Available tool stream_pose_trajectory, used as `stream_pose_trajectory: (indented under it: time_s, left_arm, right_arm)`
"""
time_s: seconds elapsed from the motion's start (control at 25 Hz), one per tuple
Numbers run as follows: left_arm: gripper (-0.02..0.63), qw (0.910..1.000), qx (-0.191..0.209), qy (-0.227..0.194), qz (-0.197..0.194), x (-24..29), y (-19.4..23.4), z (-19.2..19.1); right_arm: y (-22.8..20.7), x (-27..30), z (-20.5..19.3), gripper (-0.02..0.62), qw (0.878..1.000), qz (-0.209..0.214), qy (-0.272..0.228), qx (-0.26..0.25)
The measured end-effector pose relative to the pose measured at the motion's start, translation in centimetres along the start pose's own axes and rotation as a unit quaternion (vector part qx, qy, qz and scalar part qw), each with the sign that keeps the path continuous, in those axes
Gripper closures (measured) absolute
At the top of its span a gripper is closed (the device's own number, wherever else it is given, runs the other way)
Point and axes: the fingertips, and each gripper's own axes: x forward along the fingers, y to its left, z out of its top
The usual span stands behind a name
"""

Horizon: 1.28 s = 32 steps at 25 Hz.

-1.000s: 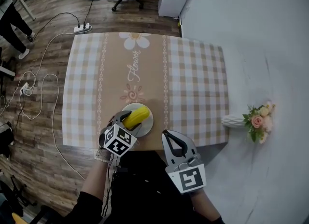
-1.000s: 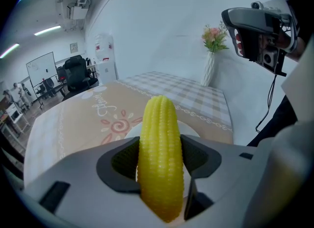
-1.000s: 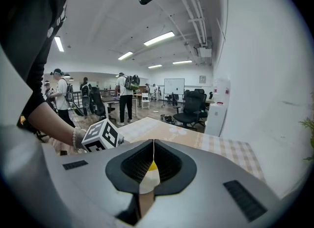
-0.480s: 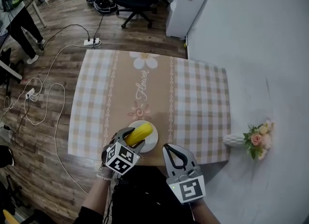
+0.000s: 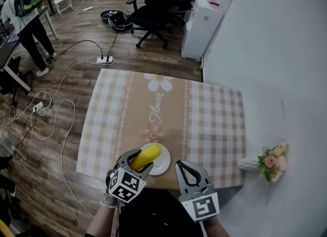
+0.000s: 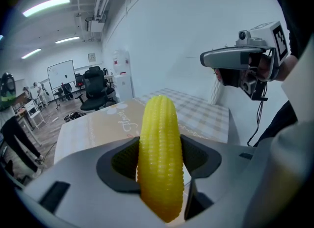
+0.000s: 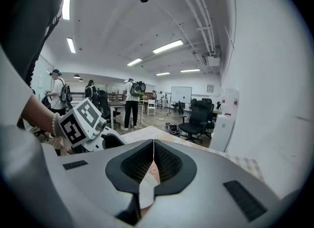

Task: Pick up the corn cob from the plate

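Observation:
A yellow corn cob is clamped between the jaws of my left gripper, lifted above the white plate near the table's front edge. In the left gripper view the cob stands lengthwise between the dark pads and sticks out past the tips. My right gripper hovers over the front edge to the right of the plate, its jaws closed together with nothing between them.
The table wears a beige checked cloth with a flower print. A white vase of flowers lies on the floor at the right. Office chairs, a white cabinet, floor cables and a standing person are beyond.
The head view has pulled back and up, so the table sits lower and smaller. The left gripper keeps the cob and has raised it off the plate. The right gripper stays shut.

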Motion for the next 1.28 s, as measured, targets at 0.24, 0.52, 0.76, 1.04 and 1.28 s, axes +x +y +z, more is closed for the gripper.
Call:
stream_pose_trajectory:
  time_s: [0.24,0.52,0.76,1.04,1.28]
  left_arm:
    - [0.35,0.9993,0.002,-0.023,0.03,-2.7,0.7,2.0]
    - [0.348,0.9968,-0.003,-0.047,0.065,-6.1,1.4,3.8]
    - [0.35,0.9937,-0.004,-0.063,0.093,-8.6,2.0,5.0]
    - [0.35,0.9894,-0.007,-0.075,0.124,-11.5,2.6,5.6]
    - [0.348,0.9872,-0.004,-0.081,0.137,-12.8,2.9,5.9]
  right_arm:
    - [-0.4,0.3,1.4,0.554,1.0,0.006,-0.019,-0.014]
    - [-0.2,0.6,2.9,0.554,0.999,0.019,-0.04,-0.029]
    - [-0.2,0.9,4.2,0.554,0.997,0.027,-0.056,-0.047]
    - [0.1,1.0,5.6,0.554,0.995,0.032,-0.071,-0.063]
    - [0.7,1.2,6.2,0.554,0.993,0.037,-0.074,-0.081]
